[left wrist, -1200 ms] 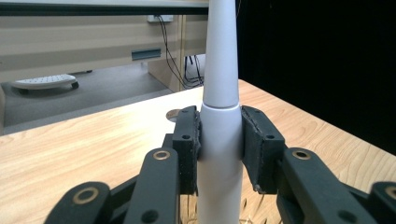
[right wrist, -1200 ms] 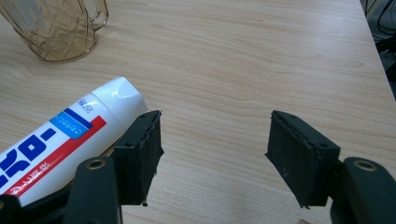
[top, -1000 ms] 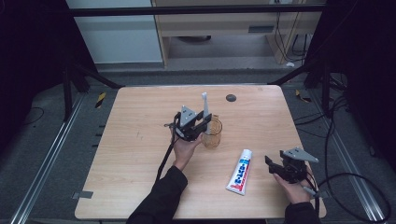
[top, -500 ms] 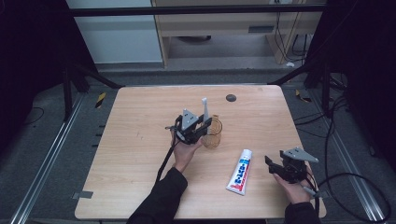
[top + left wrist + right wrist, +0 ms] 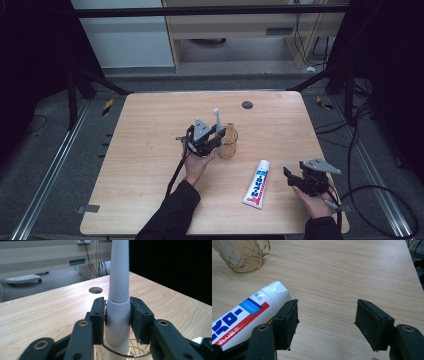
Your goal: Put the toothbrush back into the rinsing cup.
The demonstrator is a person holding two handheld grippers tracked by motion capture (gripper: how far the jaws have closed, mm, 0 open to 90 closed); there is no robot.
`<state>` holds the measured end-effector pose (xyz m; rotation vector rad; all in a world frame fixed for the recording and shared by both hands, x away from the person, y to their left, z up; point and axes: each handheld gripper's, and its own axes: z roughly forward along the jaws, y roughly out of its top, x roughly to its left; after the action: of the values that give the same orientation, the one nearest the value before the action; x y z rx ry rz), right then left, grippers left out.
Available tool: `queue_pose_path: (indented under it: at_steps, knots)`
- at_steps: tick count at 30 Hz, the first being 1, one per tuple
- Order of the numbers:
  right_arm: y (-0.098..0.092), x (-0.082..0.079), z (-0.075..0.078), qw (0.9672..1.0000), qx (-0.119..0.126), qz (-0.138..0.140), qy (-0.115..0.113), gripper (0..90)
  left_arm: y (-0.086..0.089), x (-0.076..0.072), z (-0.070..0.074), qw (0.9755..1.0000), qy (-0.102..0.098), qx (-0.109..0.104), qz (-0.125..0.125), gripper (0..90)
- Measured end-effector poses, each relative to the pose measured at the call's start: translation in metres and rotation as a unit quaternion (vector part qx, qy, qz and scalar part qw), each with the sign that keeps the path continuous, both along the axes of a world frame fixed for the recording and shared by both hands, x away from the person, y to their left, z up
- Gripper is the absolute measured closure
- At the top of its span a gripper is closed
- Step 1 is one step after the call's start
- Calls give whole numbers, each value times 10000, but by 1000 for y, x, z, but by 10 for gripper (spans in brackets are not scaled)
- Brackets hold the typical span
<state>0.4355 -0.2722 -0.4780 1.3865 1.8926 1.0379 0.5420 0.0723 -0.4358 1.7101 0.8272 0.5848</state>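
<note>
A white toothbrush [image 5: 216, 117] stands upright in a gold wire cup [image 5: 229, 142] at the table's middle. My left gripper [image 5: 218, 140] reaches it from the left. In the left gripper view its handle [image 5: 117, 277] rises between the jaws of my left gripper [image 5: 117, 315]. The jaws have just been opening; the pads [image 5: 98, 312] stand right beside the handle without squeezing it, over the cup's rim [image 5: 130, 353]. My right gripper [image 5: 290, 177] rests open at the front right, just right of a white, blue and red toothpaste tube [image 5: 256, 184]. Nothing lies between its jaws [image 5: 327, 320]; the tube [image 5: 242, 315] is at their left.
A round cable hole [image 5: 247, 105] is set in the wooden table [image 5: 150, 150] behind the cup. The cup [image 5: 244, 255] is also far off in the right gripper view. Metal rails run on the floor at both sides. A cabinet stands beyond the far edge.
The toothbrush's top sits slightly lower over the cup than a second ago. Both hands have kept their places.
</note>
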Motion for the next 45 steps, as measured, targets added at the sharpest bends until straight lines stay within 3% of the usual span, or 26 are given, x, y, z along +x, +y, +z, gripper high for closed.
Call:
queue_pose_path:
  at_steps: [9,20,29,31,38,40,42,45]
  knots:
    - [0,0,0,10000,9,-1,0,345,2,-2,-1,10000,-31,31,-15,579]
    - [0,0,1,10000,26,-2,-18,341,8,-10,4,9999,-60,119,-50,446]
    - [2,-1,2,10000,66,0,-16,339,19,-22,8,9997,38,244,-39,413]
    - [2,-1,2,10000,48,2,-41,338,22,-24,10,9998,66,189,-13,410]
    - [2,-2,3,9999,81,16,-62,336,30,-30,21,9987,23,498,47,378]
    - [2,-3,4,9999,66,27,-73,335,36,-35,25,9971,-13,754,25,375]
    - [3,-4,5,9999,39,48,-92,336,42,-39,24,9962,21,866,23,375]
    - [4,-4,6,9999,63,54,-70,336,48,-42,22,9958,76,911,28,374]
